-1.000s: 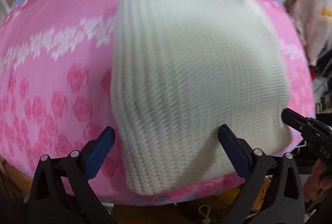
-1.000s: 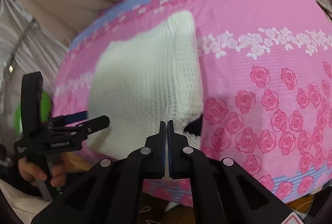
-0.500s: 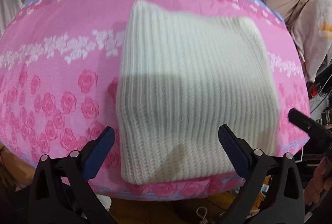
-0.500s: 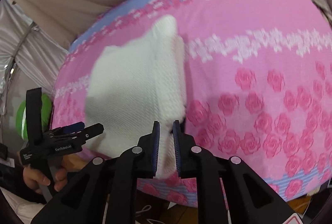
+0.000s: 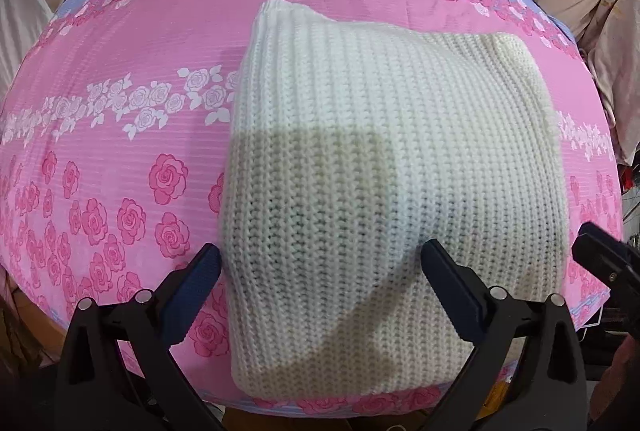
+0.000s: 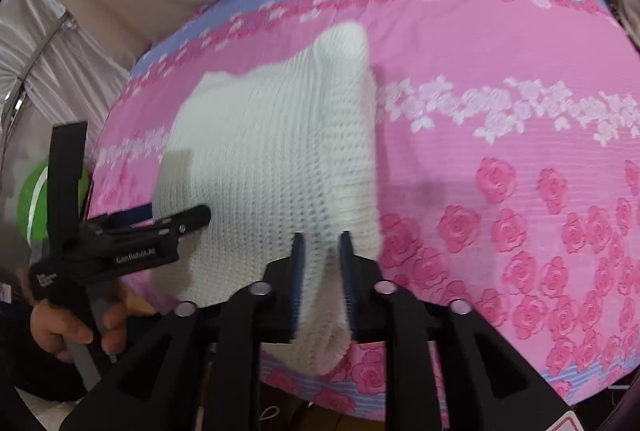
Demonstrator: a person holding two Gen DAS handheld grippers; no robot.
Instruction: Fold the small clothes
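Jaws: left gripper (image 5: 320, 267) wide, empty; right gripper (image 6: 322, 271) opening astride folded sweater (image 5: 384, 191) edge; green object (image 6: 34, 191) beyond.

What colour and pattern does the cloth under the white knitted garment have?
Pink cloth with pink and white roses and a blue border, clearest in the left wrist view.

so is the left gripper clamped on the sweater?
No. In the left wrist view the left gripper stands wide open above the folded white knit sweater, pads clear of it.

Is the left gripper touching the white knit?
Apart. The left wrist view shows the left gripper open wide above the knit, neither pad pressing it.
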